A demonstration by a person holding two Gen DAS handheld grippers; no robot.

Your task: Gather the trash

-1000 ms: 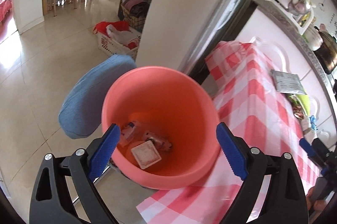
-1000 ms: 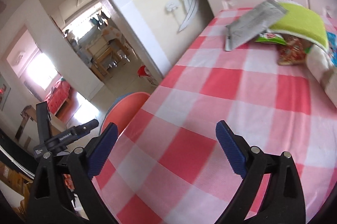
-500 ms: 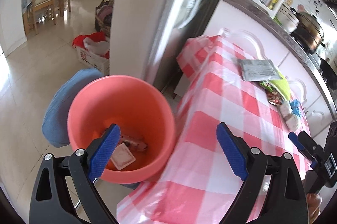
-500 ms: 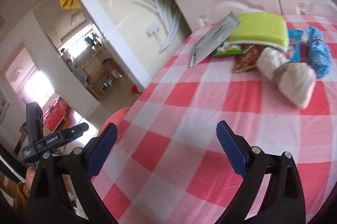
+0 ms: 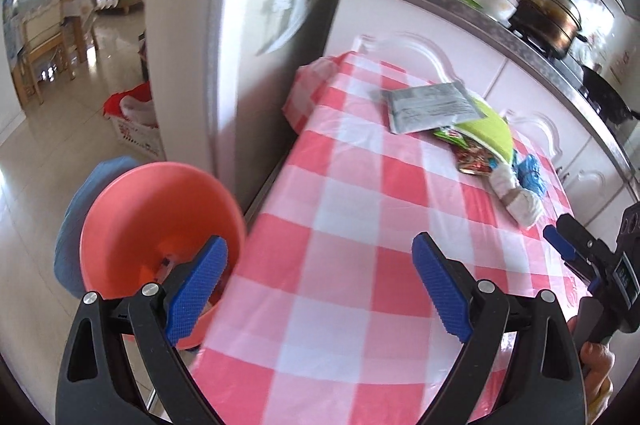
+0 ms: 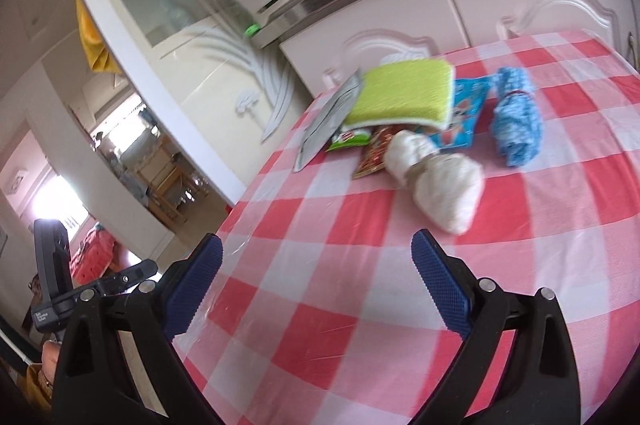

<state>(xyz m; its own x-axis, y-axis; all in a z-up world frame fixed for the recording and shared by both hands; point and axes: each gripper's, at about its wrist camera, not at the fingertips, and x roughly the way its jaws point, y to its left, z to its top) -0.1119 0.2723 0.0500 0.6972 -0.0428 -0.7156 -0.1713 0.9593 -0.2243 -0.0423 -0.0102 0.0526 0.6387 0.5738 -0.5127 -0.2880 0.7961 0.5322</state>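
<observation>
Looking thru the left wrist view first: left gripper (image 5: 316,285) is spread wide w/ nothing between its fingers, hovering over the near edge of the checked table (image 5: 360,225). Pink bin (image 5: 160,221) sits off the table's left edge, just beside it, lower down; some bits lie inside but too hidden to name. Trash pile is at the far right of the table: grey packet (image 5: 430,101), green sponge (image 5: 490,129), red wrapper (image 5: 474,159), white bundle (image 5: 516,195), blue bundle (image 5: 530,175). Right gripper (image 5: 560,247) shows at the right edge.

Right wrist view: right gripper (image 6: 316,285) also spread, empty, pointed at the pile. White bundle (image 6: 436,181) is nearest, apart from the fingers; blue bundle (image 6: 516,117) further right, blue wrapper (image 6: 464,113) and sponge (image 6: 400,93) behind.

Step in hand, prob.: reaching for the next piece. Next move needs the right gripper to go fwd, straddle the white bundle across its narrow waist, then close w/o dragging the tablecloth.
</observation>
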